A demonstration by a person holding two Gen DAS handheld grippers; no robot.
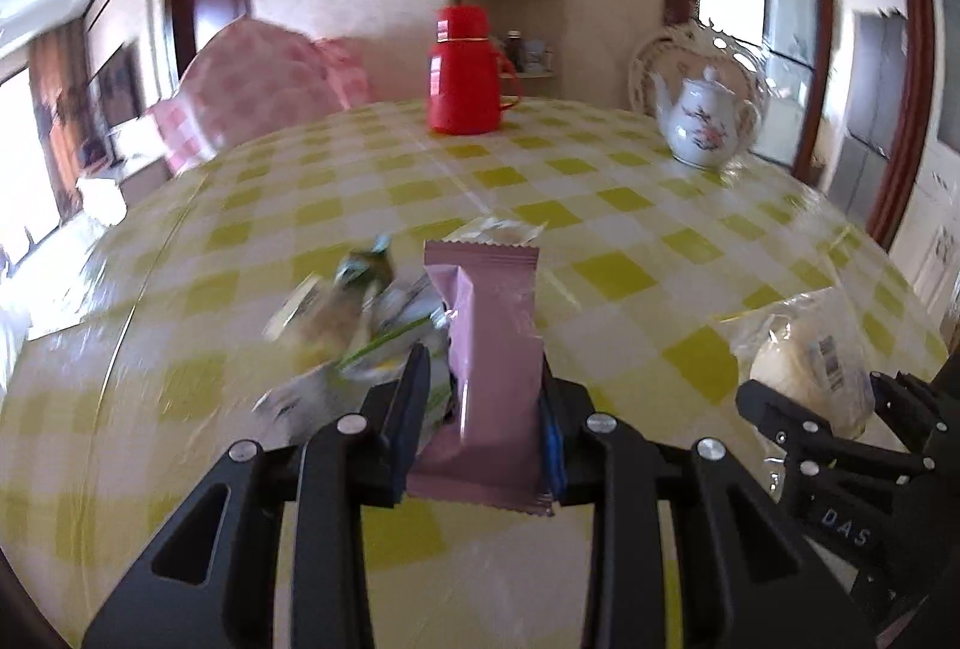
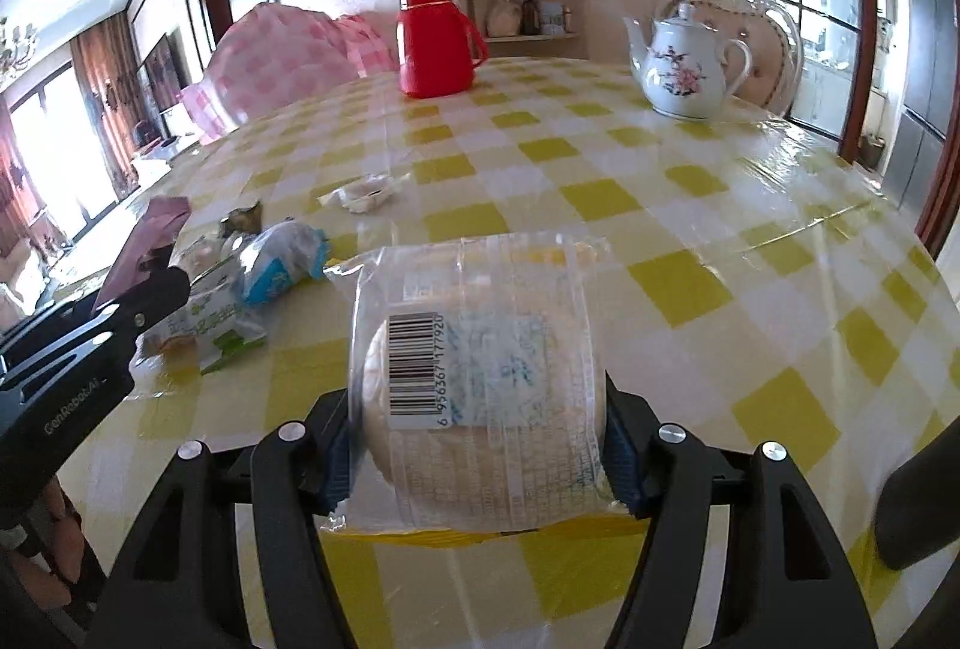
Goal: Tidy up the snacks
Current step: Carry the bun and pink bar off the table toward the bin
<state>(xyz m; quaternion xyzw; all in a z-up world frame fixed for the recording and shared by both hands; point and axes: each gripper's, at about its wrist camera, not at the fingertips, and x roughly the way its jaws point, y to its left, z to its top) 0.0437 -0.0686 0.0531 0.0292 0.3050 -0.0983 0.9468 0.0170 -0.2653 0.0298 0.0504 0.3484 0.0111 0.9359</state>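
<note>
My left gripper [image 1: 483, 379] is shut on a mauve snack packet [image 1: 486, 349], held upright above the table; the same packet [image 2: 153, 235] shows at the left edge of the right wrist view. My right gripper [image 2: 477, 415] is shut on a clear bag holding a round pale bun [image 2: 480, 391] with a barcode label, also seen as the bun bag [image 1: 804, 349] at the right of the left wrist view. A heap of loose snacks [image 2: 240, 283] lies on the table at the left, blurred as the snack pile [image 1: 354, 313] behind the mauve packet. A small white wrapper [image 2: 366, 193] lies alone farther back.
The round table [image 2: 600, 199] has a yellow-checked cloth under clear plastic. At the far side stand a red thermos [image 2: 435, 42] and a flowered white teapot [image 2: 684, 66]. A pink checked cushion [image 2: 282, 60] sits behind the left rim, a white chair [image 2: 774, 48] behind the teapot.
</note>
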